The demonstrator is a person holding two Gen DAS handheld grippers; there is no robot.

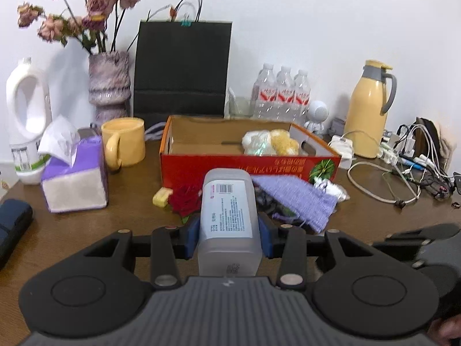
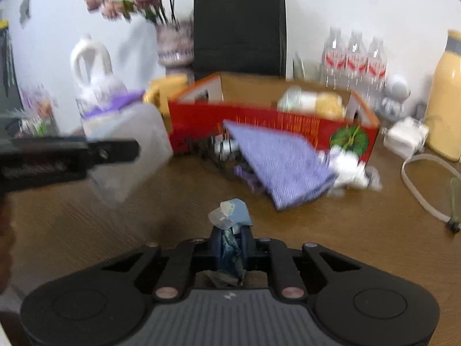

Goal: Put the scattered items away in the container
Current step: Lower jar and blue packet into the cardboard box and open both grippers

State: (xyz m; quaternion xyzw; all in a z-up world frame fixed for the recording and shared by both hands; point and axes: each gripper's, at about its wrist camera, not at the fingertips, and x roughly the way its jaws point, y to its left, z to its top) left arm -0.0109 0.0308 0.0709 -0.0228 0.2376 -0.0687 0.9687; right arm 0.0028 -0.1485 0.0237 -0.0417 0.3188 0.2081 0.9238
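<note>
Nearest you in the left wrist view, your left gripper (image 1: 229,230) is clamped on a translucent plastic bottle (image 1: 229,216), its blue pads (image 1: 192,239) pressing both sides and the barcode label facing up; it sits at lower centre of the frame, short of the box. In the right wrist view, your right gripper (image 2: 232,248) is pinched nearly closed on a crumpled blue wrapper (image 2: 230,216), which sticks out past the fingertips at lower centre (the frame is blurred, so what the scrap is made of is hard to tell).

Both loads look ready for carrying, so the step in hand is, by my reading, transport to the container; the next move calls for lifting each gripper over the near red wall of the cardboard box (image 1: 184,167) before letting go, bottle first since it is the bulkier.

Further off, at mid frame, a purple knitted cloth (image 1: 296,199), a red artificial rose (image 1: 184,199) and a small yellow block (image 1: 162,197) lie on the wooden table (image 1: 86,225) against the box front; inside the box sit pale and yellow plush items (image 1: 270,142).

The rose and block show only in the left view; the right view alone shows the left gripper from the side at middle left, bottle in its grasp.
</note>
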